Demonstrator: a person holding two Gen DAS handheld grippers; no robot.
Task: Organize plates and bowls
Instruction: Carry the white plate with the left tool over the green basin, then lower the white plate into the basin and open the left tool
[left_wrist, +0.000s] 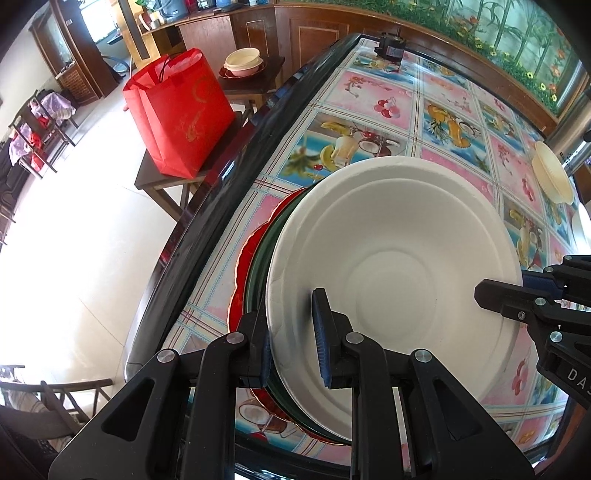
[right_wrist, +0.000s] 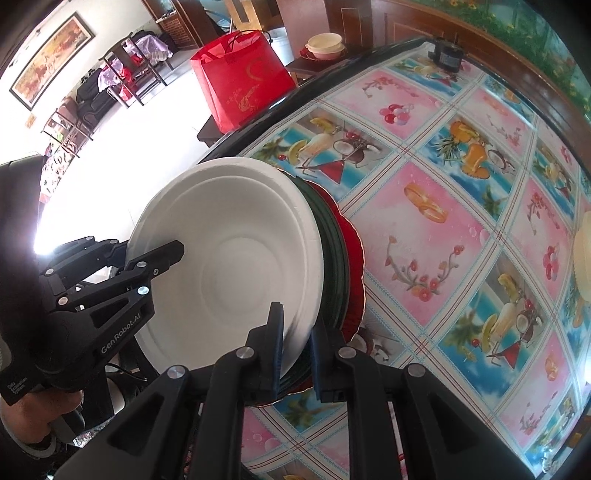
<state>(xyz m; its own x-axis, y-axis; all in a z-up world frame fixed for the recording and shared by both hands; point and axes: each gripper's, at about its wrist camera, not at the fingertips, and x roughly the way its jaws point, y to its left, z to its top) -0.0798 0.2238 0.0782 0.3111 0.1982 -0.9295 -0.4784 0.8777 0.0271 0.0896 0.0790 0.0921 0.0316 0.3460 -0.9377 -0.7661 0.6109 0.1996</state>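
A stack of plates, with a white plate (left_wrist: 391, 280) on top, dark green plates (left_wrist: 258, 266) under it and a red scalloped plate (left_wrist: 240, 273) at the bottom, hangs low over the fruit-print tablecloth (left_wrist: 369, 110). Whether it touches the cloth I cannot tell. My left gripper (left_wrist: 291, 343) is shut on the stack's left rim, one finger on the white plate, the other beneath. My right gripper (right_wrist: 297, 350) is shut on the opposite rim of the white plate (right_wrist: 240, 266), green plates (right_wrist: 334, 258) and red plate (right_wrist: 352, 258). Each view shows the other gripper across the stack.
A cream bowl (left_wrist: 552, 173) sits near the table's right edge. A small black device (left_wrist: 391, 48) stands at the far corner. Beyond the table's black edge (left_wrist: 221, 184) a red bag (left_wrist: 177, 110) rests on a stool, and stacked bowls (left_wrist: 243, 62) sit on a side table.
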